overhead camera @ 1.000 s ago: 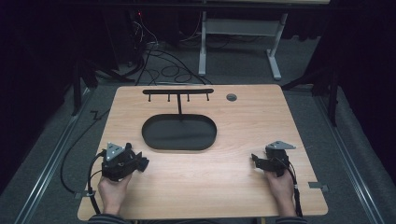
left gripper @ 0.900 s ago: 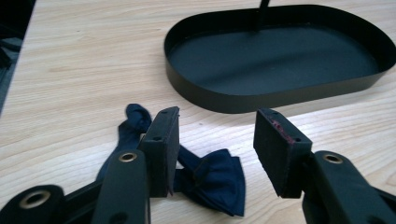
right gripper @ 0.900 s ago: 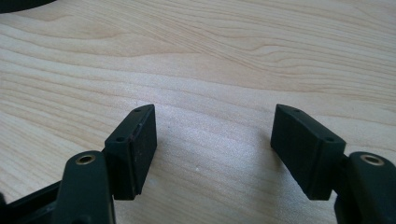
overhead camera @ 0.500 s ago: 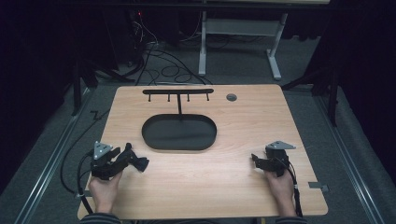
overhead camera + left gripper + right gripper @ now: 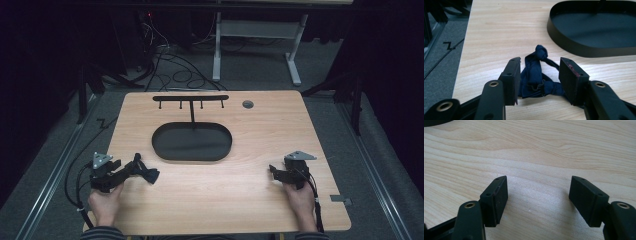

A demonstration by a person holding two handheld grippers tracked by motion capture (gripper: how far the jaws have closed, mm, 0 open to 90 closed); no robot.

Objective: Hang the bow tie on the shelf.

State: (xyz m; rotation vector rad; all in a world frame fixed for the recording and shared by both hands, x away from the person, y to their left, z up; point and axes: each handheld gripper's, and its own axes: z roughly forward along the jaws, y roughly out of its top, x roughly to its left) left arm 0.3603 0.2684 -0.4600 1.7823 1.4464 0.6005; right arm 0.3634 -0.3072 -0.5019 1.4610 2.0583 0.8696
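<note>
between the spread jaws of the left gripper [image 5: 540,80] lies a dark blue bow tie [image 5: 536,75], not clamped; a second ago this gripper sat closer in with nothing visible there, so a pickup looks underway. beyond it sits the black tray [image 5: 574,47]. off to the side, the right gripper [image 5: 537,200] rests, jaws apart, unmoved.

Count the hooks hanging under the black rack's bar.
4 hooks hang under the bar of the black rack, at the table's far edge: two left of its post, two right. All look bare; they are small in the high view.
</note>
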